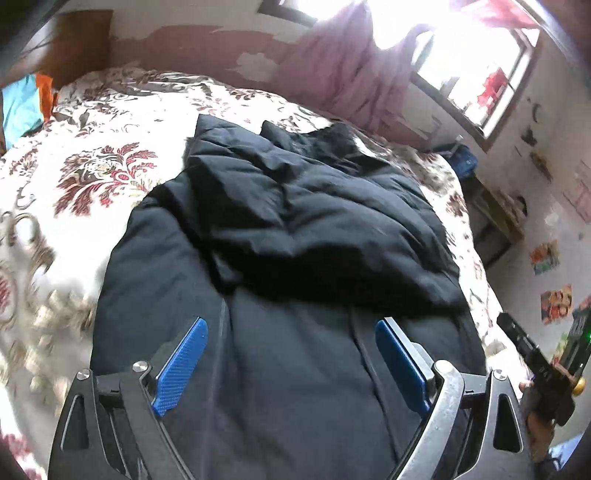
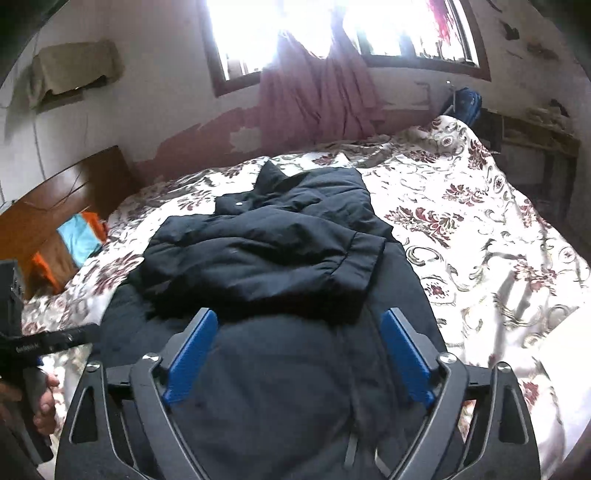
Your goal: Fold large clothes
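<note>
My left gripper hangs over the near part of a dark navy padded jacket, jaws spread wide with nothing between the blue pads, only fabric below them. My right gripper is the same: jaws wide, empty, above the jacket's near end. The jacket lies on a bed with a white cover printed with maroon flowers, its sleeves folded across the body and the collar at the far end, toward the wall with the bright window and pink curtain.
</note>
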`<state>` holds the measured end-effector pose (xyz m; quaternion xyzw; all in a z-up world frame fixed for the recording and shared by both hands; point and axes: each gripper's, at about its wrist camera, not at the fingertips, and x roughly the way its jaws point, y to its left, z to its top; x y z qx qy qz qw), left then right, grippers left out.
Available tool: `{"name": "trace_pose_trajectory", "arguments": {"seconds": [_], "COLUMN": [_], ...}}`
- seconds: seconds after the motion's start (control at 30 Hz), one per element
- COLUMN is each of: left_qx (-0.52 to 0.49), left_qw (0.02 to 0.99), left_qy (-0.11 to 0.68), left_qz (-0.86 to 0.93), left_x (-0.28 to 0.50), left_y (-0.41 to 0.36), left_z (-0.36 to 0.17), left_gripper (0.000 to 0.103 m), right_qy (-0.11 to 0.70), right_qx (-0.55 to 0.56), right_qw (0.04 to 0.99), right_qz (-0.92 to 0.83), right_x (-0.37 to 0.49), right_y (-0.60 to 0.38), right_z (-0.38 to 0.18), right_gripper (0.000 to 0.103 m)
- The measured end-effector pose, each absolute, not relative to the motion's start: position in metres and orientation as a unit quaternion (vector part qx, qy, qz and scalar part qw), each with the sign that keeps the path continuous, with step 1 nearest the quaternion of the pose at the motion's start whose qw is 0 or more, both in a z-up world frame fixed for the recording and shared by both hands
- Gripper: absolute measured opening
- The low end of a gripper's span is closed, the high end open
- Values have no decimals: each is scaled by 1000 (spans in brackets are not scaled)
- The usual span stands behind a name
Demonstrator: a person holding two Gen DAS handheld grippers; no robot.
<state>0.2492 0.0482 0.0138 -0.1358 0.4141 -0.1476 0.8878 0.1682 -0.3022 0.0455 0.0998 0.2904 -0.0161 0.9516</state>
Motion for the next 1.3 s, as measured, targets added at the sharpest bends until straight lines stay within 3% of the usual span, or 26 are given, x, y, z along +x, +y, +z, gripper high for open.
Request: {"name": "trace_pose_trajectory", "arguments": {"seconds": [0.33,0.47,0.57,0.93,1.1,1.3], "left_qx": [-94,-78,-68,-103,-101,-107], "left_qw": [875,868,874,890,899,870], "left_qy": [438,461,457,431,419,480], "left_qz": [-183,-167,-151,-107,-73,-31], "left_x": [171,166,169,243,282,321], "left_y": [32,33,36,29,18,5], "left_z": [42,38,33,-4,14,50], "left_gripper": [97,103,103,103,103,103], "right_qy": [310,299,285,273,321,367], "right_qx": [85,85,77,46,45,50], "right_qw": [947,950,955,961,946,927], "right_qz": [6,14,22,8,25,53], "right_x": [122,121,130,224,264,301], "right_y": [-286,-283,-279,-292,-297,-317], "right_z": [69,59,45,36,55,81], "right_gripper": [91,100,101,101,101,101]}}
